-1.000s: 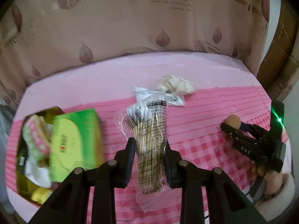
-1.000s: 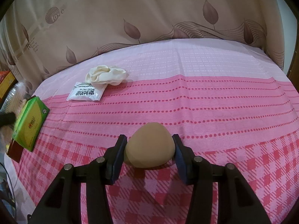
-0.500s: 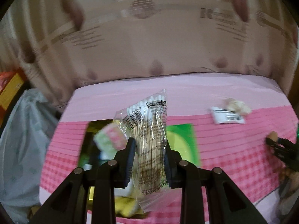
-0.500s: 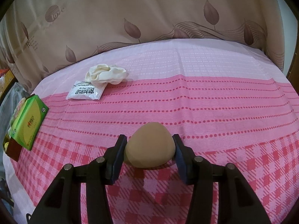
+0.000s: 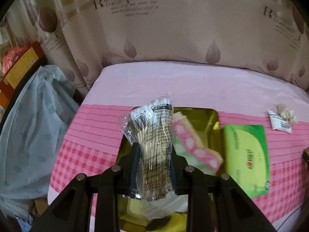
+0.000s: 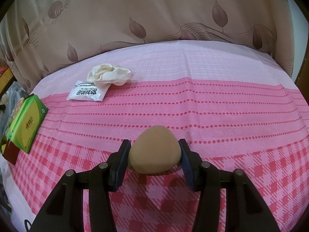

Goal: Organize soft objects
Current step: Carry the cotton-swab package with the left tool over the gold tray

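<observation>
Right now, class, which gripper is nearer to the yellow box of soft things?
Left. The left gripper hangs over the yellow box holding the cotton swab packet. The right gripper, clamping the beige sponge, sits farther along the tablecloth.

Left gripper [image 5: 153,161]: black two-finger jaws angled steeply down, clamped on clear plastic bag of cotton swabs [image 5: 152,145]. Right gripper [image 6: 154,157]: angled down, pads pressing tan egg-shaped sponge [image 6: 154,150].

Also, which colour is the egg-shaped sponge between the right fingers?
Plain beige-tan sponge, with no pattern. The right wrist view shows it best.
</observation>
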### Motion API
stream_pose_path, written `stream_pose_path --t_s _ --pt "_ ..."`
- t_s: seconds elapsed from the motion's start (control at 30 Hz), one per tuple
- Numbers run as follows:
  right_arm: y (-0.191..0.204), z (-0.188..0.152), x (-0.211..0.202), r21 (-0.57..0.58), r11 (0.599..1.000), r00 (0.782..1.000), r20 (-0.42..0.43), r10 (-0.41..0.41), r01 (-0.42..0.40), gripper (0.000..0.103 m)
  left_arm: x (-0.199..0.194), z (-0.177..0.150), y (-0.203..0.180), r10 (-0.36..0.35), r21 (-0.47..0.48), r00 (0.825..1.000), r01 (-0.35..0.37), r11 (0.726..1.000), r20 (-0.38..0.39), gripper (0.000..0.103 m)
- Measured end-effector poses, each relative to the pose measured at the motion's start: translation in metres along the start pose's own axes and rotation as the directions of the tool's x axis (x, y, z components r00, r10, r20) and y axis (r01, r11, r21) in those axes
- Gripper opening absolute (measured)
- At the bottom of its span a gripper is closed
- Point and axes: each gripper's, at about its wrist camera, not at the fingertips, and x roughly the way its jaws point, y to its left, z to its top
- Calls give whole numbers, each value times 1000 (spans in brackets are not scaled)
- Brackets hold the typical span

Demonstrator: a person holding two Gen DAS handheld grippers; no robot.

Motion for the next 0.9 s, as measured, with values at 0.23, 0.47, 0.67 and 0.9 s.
stream_pose_path --t_s 0.23,0.47,0.67,0.9 --pt "2 1 1 -12 1000 1000 -3 -10 10 49 24 4 11 -25 10 1000 25 1000 -11 28" --pt "3 1 3 -20 1000 1000 -5 -15 15 49 51 11 19 -11 -3 999 11 1000 -52 28" --pt "4 1 3 -22 1000 1000 -5 -17 17 49 68 8 22 -6 -13 996 5 1000 -87 31" --pt "3 1 4 -32 999 1000 -7 -25 25 49 72 7 25 7 -12 994 -9 1000 -108 46"
